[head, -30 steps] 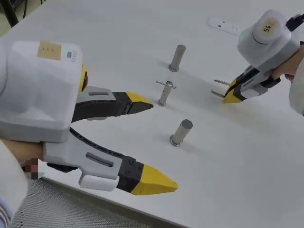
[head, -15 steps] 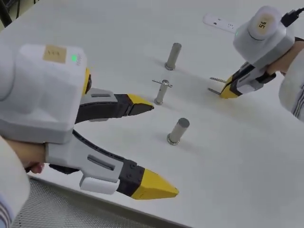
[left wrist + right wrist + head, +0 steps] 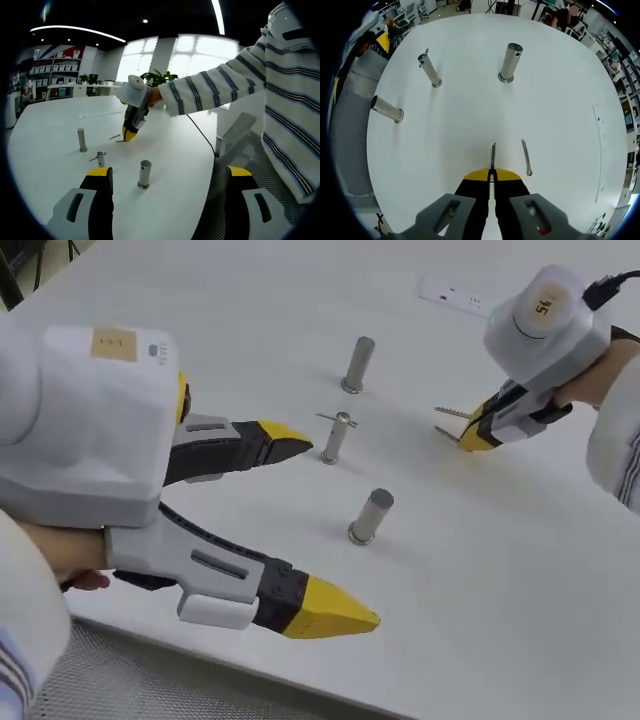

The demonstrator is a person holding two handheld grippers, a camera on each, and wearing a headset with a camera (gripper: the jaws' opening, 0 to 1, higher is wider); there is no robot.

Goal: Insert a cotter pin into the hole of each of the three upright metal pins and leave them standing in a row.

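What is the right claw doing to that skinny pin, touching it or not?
Touching. The right gripper view shows the right claw shut on the cotter pin, which pokes straight out from between its yellow tips with no gap.

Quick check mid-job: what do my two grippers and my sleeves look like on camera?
The left gripper and right gripper both have bulky white housings, black jaws and pointed yellow tips. The left housing carries a tan square label. The right housing has a round label with digits and a black cable. The sleeve is white with dark stripes.
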